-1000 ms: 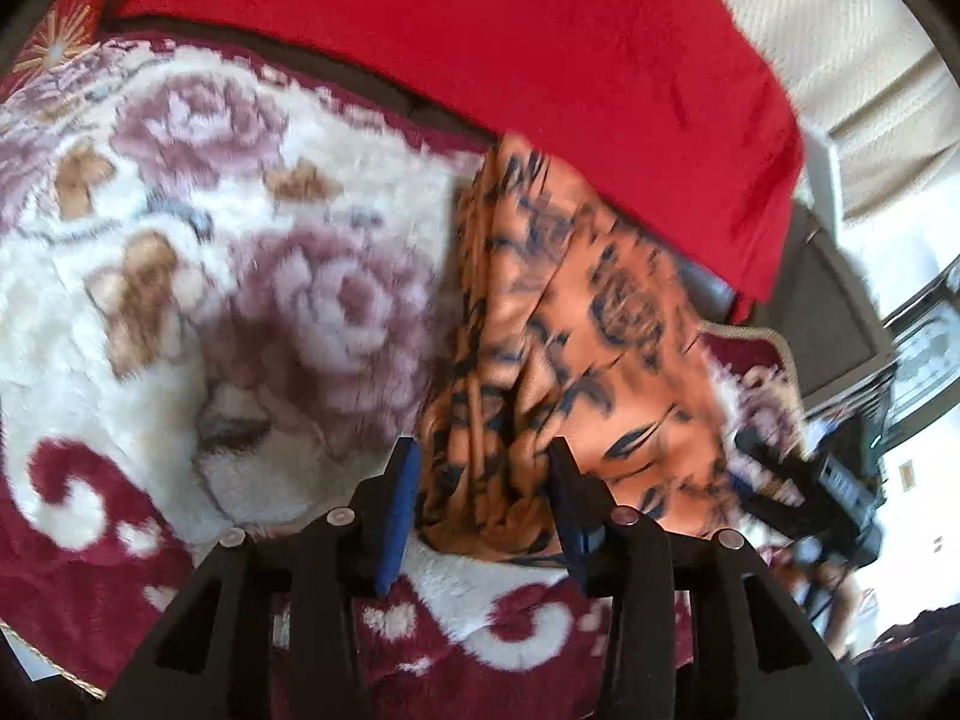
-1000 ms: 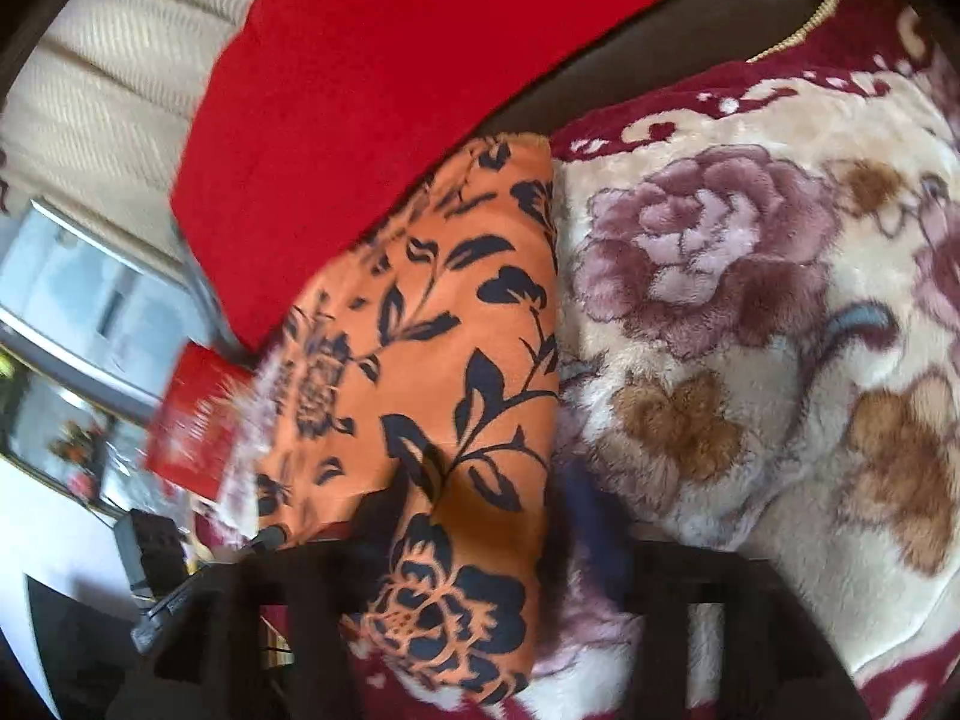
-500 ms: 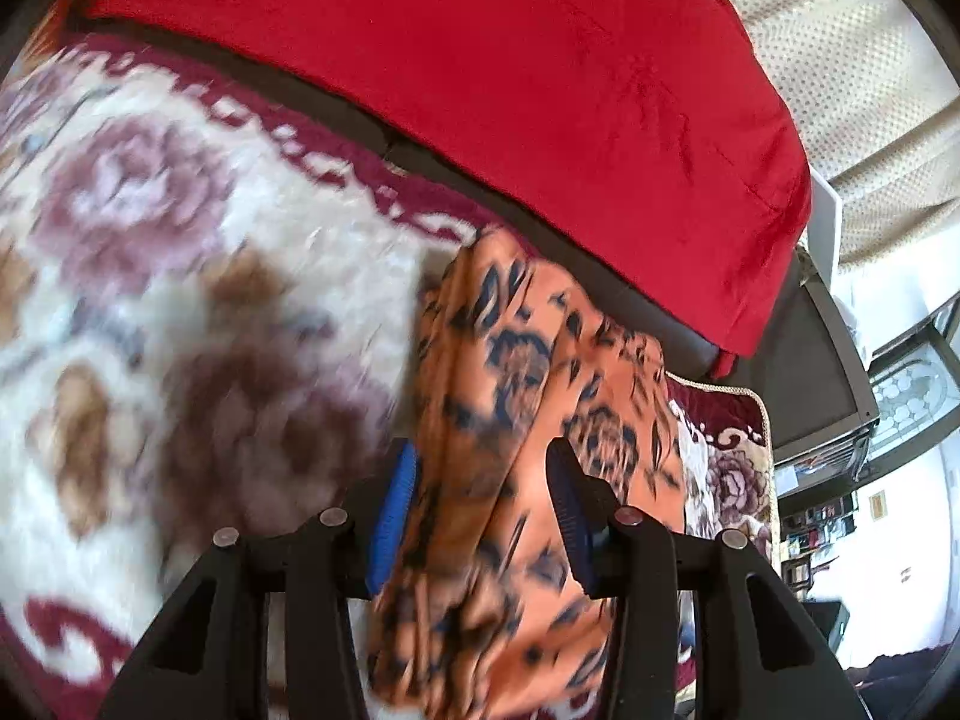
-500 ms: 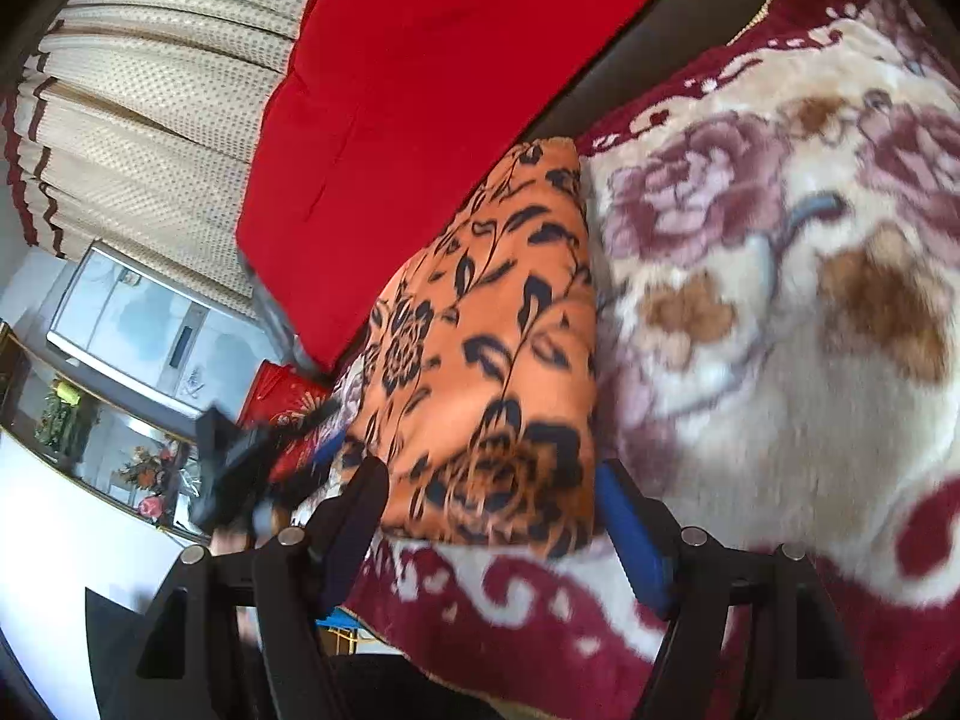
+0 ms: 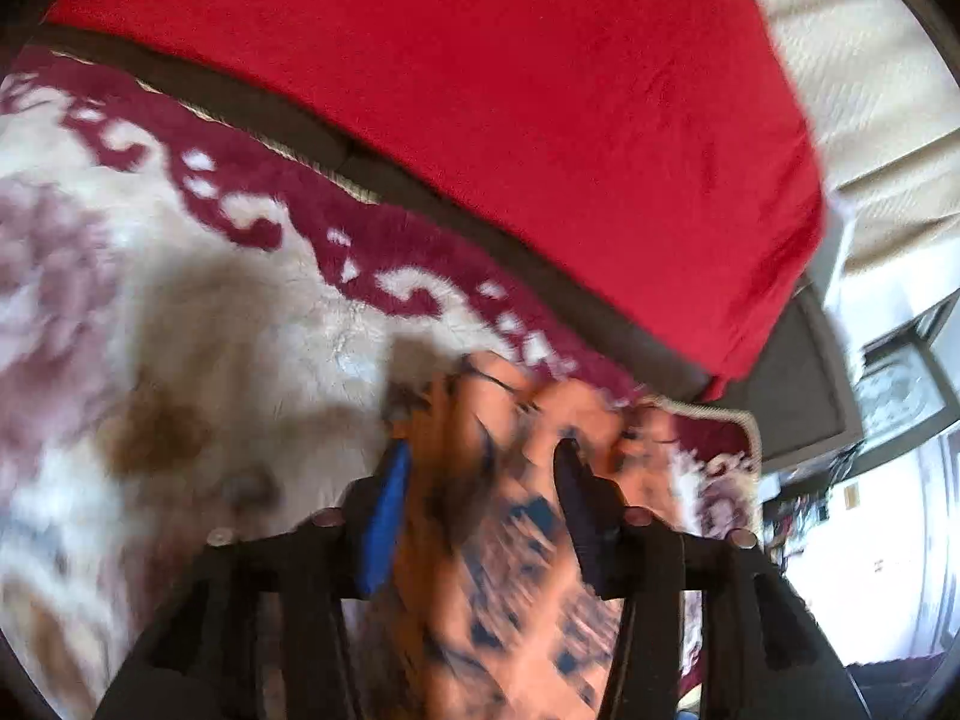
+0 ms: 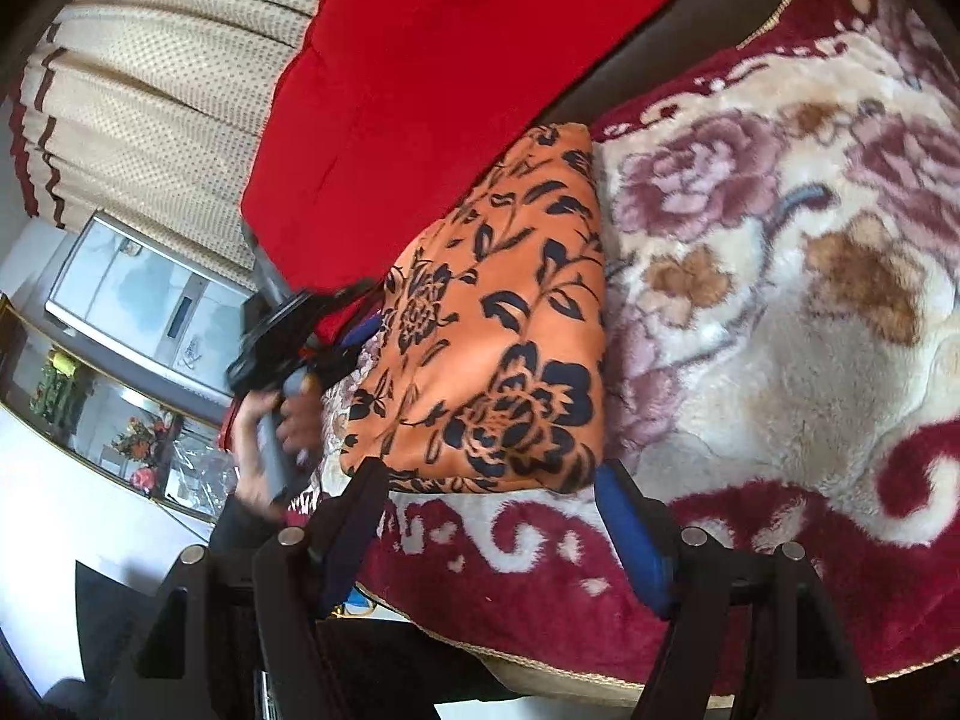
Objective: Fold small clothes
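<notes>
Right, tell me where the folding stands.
Done: the orange floral-print garment lies as a compact folded panel on the plush rose-patterned blanket. In hand: the left gripper straddles its blurred edge, grip unclear; the right gripper is open and clear. Left: any final fold or smoothing.

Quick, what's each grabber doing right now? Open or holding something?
Left gripper: orange floral cloth lies between its fingers; grip cannot be told, too blurred.
Right gripper: open, holding nothing.
</notes>
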{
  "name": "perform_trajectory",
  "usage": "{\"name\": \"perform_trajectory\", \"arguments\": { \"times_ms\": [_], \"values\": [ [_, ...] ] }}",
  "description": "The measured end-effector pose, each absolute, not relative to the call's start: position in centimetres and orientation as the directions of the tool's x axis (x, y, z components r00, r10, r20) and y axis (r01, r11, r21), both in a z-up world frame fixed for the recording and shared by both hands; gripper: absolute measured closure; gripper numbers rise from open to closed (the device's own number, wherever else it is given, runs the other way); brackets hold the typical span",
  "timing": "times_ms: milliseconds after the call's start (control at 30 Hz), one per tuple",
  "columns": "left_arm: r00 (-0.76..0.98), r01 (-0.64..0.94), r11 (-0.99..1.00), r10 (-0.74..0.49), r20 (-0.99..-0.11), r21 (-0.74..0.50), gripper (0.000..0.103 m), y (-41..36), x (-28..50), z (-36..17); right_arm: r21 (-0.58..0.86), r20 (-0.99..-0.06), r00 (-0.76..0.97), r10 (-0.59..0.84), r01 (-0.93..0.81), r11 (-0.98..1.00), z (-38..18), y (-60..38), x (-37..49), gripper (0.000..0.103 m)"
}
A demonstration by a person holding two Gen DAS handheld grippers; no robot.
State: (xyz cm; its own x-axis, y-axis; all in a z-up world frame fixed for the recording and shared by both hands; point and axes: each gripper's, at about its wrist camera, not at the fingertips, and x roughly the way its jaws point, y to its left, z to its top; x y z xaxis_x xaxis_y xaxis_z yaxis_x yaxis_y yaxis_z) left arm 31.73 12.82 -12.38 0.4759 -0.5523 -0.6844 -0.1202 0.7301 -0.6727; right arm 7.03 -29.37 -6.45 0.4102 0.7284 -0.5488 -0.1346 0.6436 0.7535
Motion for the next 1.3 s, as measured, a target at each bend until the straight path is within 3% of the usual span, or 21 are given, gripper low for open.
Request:
{"name": "perform_trajectory", "arguments": {
  "times_ms": [133,200,333,433,500,567,700,800,933,1133,1300],
  "values": [
    [0.503,-0.156,0.651,-0.595,-0.627,-0.743,0.077,14.8,31.9,-14.0,0.736,-0.58,0.406,0.707,-0.112,0.668,-5.9,-28.8,6.4,0.029],
    [0.557,-0.161,0.664,-0.55,-0.623,-0.73,0.066,15.7,29.6,-12.9,0.736,-0.583,0.389,0.714,-0.12,0.666,-5.6,-27.9,6.1,0.029],
    [0.624,-0.11,0.742,-0.466,-0.627,-0.661,0.063,15.8,20.8,-10.0,0.761,-0.548,0.37,0.75,-0.153,0.631,-4.8,-23.8,7.3,0.028],
    [0.641,-0.082,0.731,-0.482,-0.597,-0.678,0.06,15.6,14.4,-10.0,0.837,-0.443,0.304,0.843,-0.197,0.511,-4.3,-18.7,9.8,0.028],
    [0.656,-0.128,0.711,-0.462,-0.596,-0.692,0.06,16.3,10.3,-10.6,0.934,-0.297,0.236,0.925,-0.131,0.333,-5.6,-15.2,12.5,0.027],
    [0.675,-0.16,0.721,-0.419,-0.608,-0.674,0.06,16.8,8.0,-10.8,0.963,-0.246,0.177,0.953,-0.065,0.26,-7.5,-12.7,14.1,0.026],
    [0.662,-0.169,0.79,-0.352,-0.661,-0.59,0.06,16.2,6.6,-10.8,0.934,-0.356,0.112,0.928,0.021,0.356,-11.4,-9.7,13.9,0.026],
    [0.665,-0.144,0.79,-0.368,-0.65,-0.595,0.056,15.5,6.5,-10.4,0.933,-0.346,0.147,0.927,-0.051,0.357,-9.2,-10.9,12.5,0.026],
    [0.644,-0.084,0.831,-0.376,-0.666,-0.551,0.055,12.8,8.3,-9.9,0.877,-0.431,0.268,0.862,-0.101,0.47,-7.2,-16.1,8.7,0.026],
    [0.584,-0.161,0.956,-0.109,-0.804,-0.247,0.044,9.9,14.5,-8.0,0.576,-0.705,0.48,0.522,-0.043,0.816,-5.7,-24.7,0.5,0.025],
    [0.499,-0.253,0.963,0.051,-0.865,-0.089,0.044,10.9,20.3,-7.3,0.521,-0.704,0.514,0.491,-0.097,0.848,-4.7,-25.9,-1.9,0.025]
  ]
}}
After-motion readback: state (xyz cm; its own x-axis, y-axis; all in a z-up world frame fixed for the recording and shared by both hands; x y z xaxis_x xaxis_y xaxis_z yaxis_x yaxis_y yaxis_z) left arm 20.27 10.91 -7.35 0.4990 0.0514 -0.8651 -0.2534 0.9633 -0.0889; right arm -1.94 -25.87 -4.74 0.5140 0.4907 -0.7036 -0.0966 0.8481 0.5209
